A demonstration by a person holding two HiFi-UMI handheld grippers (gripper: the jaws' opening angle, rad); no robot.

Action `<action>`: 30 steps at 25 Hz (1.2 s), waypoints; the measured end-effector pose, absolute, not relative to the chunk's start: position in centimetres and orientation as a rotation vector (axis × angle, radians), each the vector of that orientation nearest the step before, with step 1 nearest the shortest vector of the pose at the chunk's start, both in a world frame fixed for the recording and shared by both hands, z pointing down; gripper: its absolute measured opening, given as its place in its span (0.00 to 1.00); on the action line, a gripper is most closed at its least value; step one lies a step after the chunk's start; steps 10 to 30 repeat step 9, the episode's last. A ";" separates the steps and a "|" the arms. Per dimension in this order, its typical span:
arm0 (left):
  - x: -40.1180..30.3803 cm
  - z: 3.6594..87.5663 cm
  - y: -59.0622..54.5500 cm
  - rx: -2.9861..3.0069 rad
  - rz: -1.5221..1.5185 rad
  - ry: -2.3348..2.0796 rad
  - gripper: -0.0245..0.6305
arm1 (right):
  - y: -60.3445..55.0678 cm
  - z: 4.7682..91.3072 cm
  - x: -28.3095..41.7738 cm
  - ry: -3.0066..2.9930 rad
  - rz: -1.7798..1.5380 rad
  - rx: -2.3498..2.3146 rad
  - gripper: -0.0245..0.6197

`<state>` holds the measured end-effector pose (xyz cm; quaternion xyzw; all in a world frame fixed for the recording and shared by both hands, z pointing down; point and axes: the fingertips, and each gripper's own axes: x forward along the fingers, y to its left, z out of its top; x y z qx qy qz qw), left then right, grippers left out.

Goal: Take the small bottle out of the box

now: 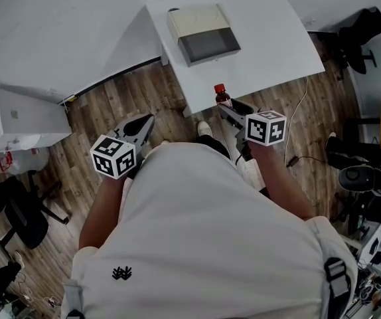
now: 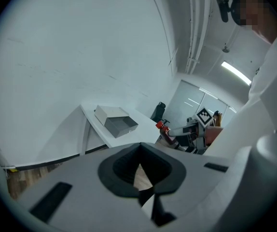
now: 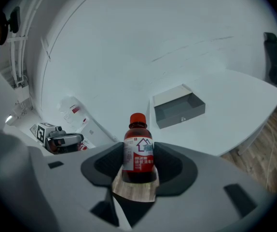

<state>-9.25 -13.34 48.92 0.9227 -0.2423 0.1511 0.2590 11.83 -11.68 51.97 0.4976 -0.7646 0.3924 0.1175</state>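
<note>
White laminate covers the table, the largest thing here; in the head view it sits at twelve o'clock from the person. Wooden floor runs beneath it and under both grippers.

On the table, towards its far side, lies the box, open, with a cream lid and a grey tray whose inside looks bare from here.

The right gripper hangs at the table's near edge, at about six o'clock from the box, with floor beneath it rather than tabletop. Its jaws stand fairly wide and their dark pads press on the body of the small bottle.

The left gripper is at roughly eight o'clock from the bottle and well apart from it. Its jaws are drawn together with nothing between them; only a sliver of floor shows through the hollow of the pads.

The bottle is out of the box, so the task looks all but done. Its long axis runs upright, crosswise to the squeeze of the jaws. The red cap points to twelve o'clock in the right gripper view, and the label faces the camera. From there the box lies at about one o'clock.

The right hand alone carries the bottle, so any setting down would likely fall to it. The tabletop at twelve o'clock is the nearest surface.
</note>
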 end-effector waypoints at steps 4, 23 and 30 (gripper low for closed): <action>-9.2 48.8 -13.6 2.503 0.411 -0.659 0.05 | -11.9 51.9 12.0 -2.238 1.147 1.462 0.35; -8.7 48.8 -13.7 2.502 0.411 -0.660 0.05 | -12.1 52.0 12.7 -2.233 1.149 1.467 0.35; -8.7 48.8 -13.7 2.502 0.411 -0.660 0.05 | -12.1 52.0 12.7 -2.233 1.149 1.467 0.35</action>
